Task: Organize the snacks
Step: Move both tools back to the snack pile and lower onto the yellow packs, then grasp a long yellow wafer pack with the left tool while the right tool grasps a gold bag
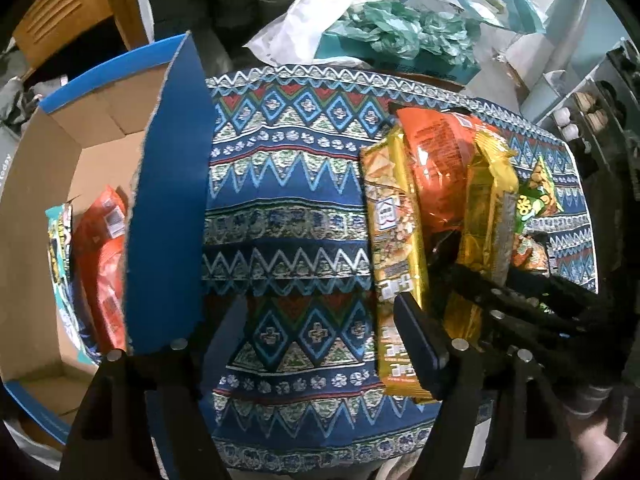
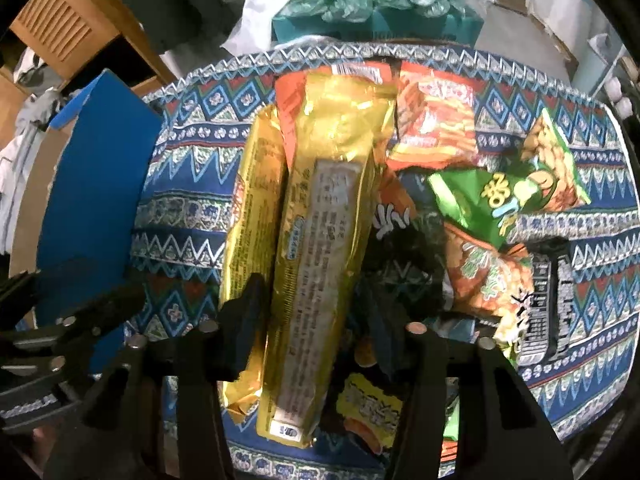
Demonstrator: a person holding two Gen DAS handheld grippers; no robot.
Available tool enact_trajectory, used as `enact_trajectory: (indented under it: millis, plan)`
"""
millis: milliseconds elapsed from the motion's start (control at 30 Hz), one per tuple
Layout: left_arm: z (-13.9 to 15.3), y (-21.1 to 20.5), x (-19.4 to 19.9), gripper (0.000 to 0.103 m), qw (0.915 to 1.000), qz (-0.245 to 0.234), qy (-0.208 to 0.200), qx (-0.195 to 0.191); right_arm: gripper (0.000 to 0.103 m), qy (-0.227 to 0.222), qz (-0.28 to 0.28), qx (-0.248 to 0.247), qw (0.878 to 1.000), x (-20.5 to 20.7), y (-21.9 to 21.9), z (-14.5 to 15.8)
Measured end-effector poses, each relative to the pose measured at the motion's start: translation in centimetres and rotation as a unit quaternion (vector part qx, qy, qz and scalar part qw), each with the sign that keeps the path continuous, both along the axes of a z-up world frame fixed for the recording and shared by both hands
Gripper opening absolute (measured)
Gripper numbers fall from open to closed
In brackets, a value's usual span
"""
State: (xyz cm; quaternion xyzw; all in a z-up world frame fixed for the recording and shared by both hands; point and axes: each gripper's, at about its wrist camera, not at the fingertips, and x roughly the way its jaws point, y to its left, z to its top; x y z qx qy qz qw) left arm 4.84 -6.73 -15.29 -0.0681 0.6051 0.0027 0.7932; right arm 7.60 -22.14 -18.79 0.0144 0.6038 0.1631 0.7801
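A pile of snack packs lies on the patterned tablecloth [image 1: 288,184]. In the left wrist view my left gripper [image 1: 320,328] is open over bare cloth, its right finger [image 1: 420,344] against a gold cracker pack [image 1: 396,232]. An open cardboard box [image 1: 80,152] with blue outside stands to its left and holds an orange pack [image 1: 104,264] and a teal pack [image 1: 56,240]. In the right wrist view my right gripper [image 2: 316,320] is open around a long gold pack [image 2: 324,248], which lies label side up between the fingers. A second gold pack [image 2: 252,200] lies beside it.
To the right lie orange packs [image 2: 436,120], a green pack [image 2: 508,184] and a black pack [image 2: 552,304]. A blue box flap [image 1: 172,184] stands up beside the cloth. Plastic bags [image 1: 384,28] crowd the far table edge. A wooden chair [image 2: 68,28] stands at far left.
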Motion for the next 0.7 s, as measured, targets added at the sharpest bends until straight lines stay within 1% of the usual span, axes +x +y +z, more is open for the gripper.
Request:
enact_trajectory:
  millis: [167,400,600,700]
  plan:
    - [-0.6,-0.9,0.3,0.077,0.9999,-0.011,0.006,-0.003,0.033,-0.004,0.003,0.009,1.0,0.0,0.1,-0.3]
    - [-1.6,-1.4,1.8,0.077,0.9996,-0.005,0.017,-0.022,0.032,-0.015,-0.013,0.037,0.999,0.1,-1.6,1.4]
    - [-3.2,-1.4,3.8,0.077,0.998,0.019,0.033,-0.05,0.032,-0.025,-0.025,0.054,0.998,0.5,-3.1,2.6]
    - [-4.0,-1.3,4.7,0.077,0.9968,0.034,0.041,-0.061,0.032,-0.022,-0.026,0.062,0.998,0.4,-3.6,2.5]
